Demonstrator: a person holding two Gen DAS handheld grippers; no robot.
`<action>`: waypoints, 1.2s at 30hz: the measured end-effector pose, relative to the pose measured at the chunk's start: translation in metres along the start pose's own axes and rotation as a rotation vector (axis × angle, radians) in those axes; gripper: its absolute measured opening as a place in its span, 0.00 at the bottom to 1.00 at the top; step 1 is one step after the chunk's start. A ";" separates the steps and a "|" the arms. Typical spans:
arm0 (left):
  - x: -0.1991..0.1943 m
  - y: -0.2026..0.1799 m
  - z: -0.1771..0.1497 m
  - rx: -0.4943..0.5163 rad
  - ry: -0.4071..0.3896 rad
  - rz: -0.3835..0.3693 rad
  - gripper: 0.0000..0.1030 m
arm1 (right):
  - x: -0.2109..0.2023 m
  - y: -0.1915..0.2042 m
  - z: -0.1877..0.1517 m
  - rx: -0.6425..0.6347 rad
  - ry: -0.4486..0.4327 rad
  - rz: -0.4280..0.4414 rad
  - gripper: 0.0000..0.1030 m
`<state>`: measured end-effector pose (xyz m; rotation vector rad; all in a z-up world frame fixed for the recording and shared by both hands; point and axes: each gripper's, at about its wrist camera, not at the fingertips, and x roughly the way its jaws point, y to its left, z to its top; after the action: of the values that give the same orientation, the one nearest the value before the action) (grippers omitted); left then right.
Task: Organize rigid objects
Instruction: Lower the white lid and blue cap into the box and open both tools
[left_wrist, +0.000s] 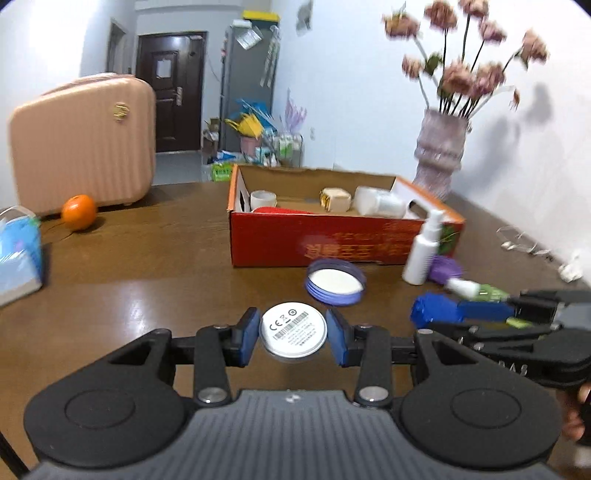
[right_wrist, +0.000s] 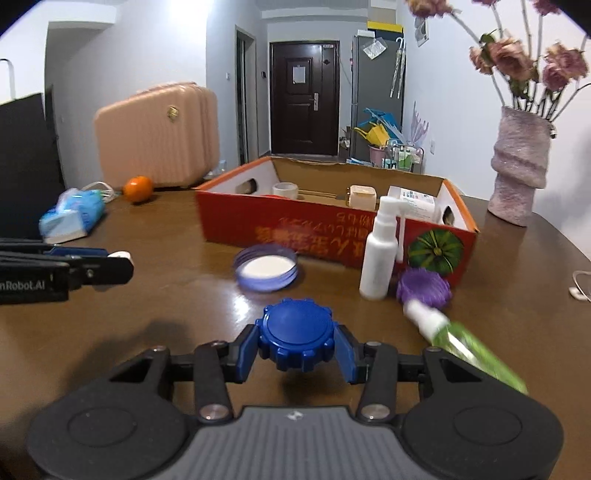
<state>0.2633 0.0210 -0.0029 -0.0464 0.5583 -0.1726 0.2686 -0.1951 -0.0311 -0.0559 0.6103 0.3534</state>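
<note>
Tabletop (left_wrist: 147, 280) clutter is seen mid-sorting, with both tools pinching an item just above the brown surface. A white disc (left_wrist: 293, 329) with a printed label is clamped between the blue pads of the left tool (left_wrist: 293, 334), while a blue knobbed cap (right_wrist: 298, 338) is gripped between the pads of the right tool (right_wrist: 298, 345). A red cardboard box (left_wrist: 332, 240) is set open beyond both tools, near the middle of the tabletop, and a roll of tape (left_wrist: 263, 199), a small beige box (left_wrist: 335, 199) and a white container (left_wrist: 378, 202) are held inside it. In front of the box, a purple lid (left_wrist: 335, 281) is laid upside down, a white spray bottle (right_wrist: 380, 249) is stood upright, a purple ridged cap (right_wrist: 424, 288) is placed just beside it, and a green bottle (right_wrist: 469, 345) is laid on its side. An orange (left_wrist: 78, 212) and a pink suitcase (left_wrist: 83, 144) are seen far left, a vase of flowers (right_wrist: 519, 166) far right.
</note>
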 end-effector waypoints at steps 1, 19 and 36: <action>-0.013 -0.003 -0.005 -0.014 -0.009 0.001 0.39 | -0.013 0.004 -0.006 0.000 -0.006 0.004 0.43; -0.124 -0.037 -0.037 -0.073 -0.110 -0.033 0.39 | -0.134 0.027 -0.035 0.012 -0.161 0.037 0.43; 0.008 -0.009 0.094 -0.041 -0.154 -0.061 0.39 | -0.031 -0.023 0.109 -0.040 -0.248 0.056 0.43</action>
<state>0.3183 0.0104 0.0734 -0.1156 0.4068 -0.2153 0.3129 -0.2094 0.0745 -0.0321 0.3595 0.4196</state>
